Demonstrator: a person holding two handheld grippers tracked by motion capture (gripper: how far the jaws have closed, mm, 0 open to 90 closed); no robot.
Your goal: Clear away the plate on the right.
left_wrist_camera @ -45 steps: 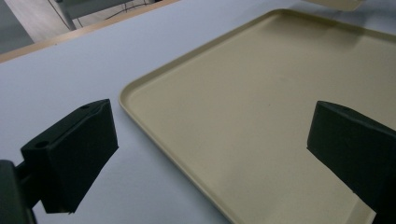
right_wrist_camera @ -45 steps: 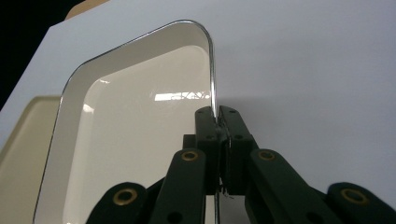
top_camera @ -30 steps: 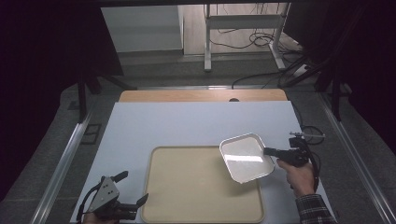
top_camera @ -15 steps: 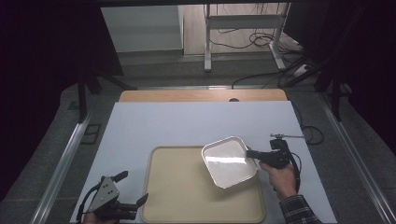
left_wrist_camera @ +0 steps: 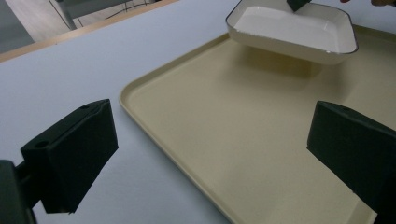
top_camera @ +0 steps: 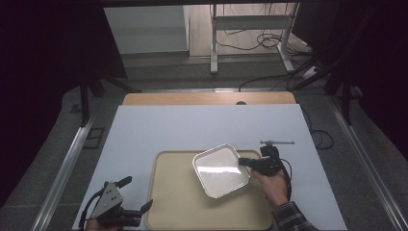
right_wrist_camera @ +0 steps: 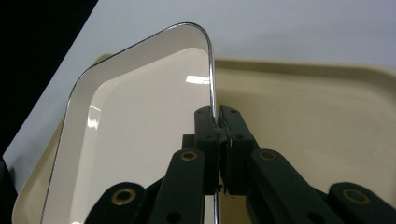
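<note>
A white square dish [top_camera: 221, 171] with a dark rim hangs over the right part of a beige tray [top_camera: 178, 207]. My right gripper [top_camera: 242, 162] is shut on the dish's right rim [right_wrist_camera: 212, 100], and the dish [right_wrist_camera: 135, 140] tilts in that view. In the left gripper view the dish [left_wrist_camera: 292, 30] floats a little above the tray [left_wrist_camera: 243, 135]. My left gripper [top_camera: 139, 211] stands open at the tray's front left corner, nothing between its jaws, which frame the tray's near edge [left_wrist_camera: 140, 109].
The tray lies on a white table top [top_camera: 202, 127] with a wooden strip [top_camera: 209, 98] along its far edge. Cables and a metal stand [top_camera: 250, 29] are on the floor beyond. Dark floor rails flank the table.
The right gripper has carried the dish leftward and toward the person, from the tray's right edge to over the tray. The left gripper has stayed put.
</note>
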